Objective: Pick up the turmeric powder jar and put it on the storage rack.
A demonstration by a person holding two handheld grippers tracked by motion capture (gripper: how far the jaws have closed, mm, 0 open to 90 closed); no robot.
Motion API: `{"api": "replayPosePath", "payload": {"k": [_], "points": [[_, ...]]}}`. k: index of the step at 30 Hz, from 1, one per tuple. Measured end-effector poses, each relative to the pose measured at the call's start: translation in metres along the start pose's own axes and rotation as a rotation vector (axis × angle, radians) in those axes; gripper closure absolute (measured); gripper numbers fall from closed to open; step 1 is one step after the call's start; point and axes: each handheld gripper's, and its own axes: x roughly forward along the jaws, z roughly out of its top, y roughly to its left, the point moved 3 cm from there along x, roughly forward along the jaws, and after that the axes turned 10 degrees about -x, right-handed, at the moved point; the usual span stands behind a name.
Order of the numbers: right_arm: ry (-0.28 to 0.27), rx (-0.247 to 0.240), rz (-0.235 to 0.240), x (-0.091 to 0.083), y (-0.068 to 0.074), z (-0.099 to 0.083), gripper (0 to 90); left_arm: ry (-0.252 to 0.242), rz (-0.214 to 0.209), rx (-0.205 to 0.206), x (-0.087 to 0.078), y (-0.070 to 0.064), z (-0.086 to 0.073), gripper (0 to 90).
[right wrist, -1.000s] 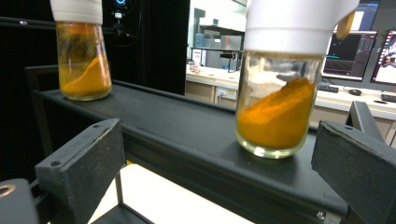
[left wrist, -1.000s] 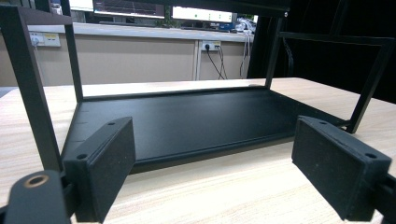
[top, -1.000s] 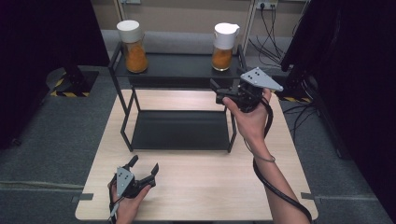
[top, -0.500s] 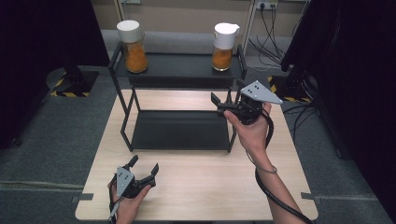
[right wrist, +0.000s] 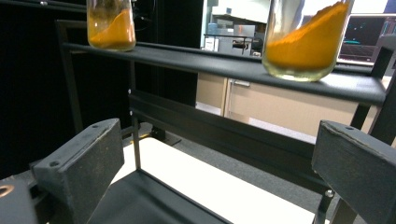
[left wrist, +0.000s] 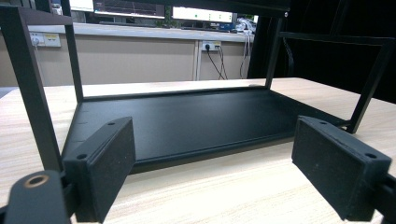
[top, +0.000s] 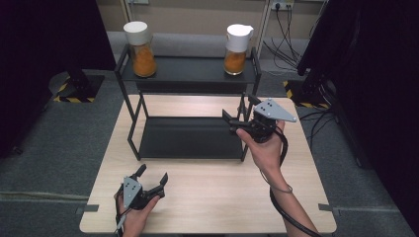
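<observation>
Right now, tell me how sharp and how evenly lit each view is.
High view: soft, dark at both sides, table evenly lit. Left gripper view: lower shelf sharp, monitors behind glaring white. Right gripper view: near jar sharp against a bright background, left side black.

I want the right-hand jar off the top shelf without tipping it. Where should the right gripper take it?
Probably the glass body of the right jar, below its white lid, approached level from the table side: it stands upright, the right gripper is open, and the shelf's front is unobstructed.
</observation>
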Motion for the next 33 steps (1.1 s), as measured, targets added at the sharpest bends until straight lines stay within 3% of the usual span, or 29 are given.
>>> {"api": "replayPosePath", "payload": {"k": [33], "points": [[0.065,0.033,0.055,-0.025,0.014,-0.061,2.6,-0.003,0.000,0.005,0.000,0.000,0.000,13.2]]}}
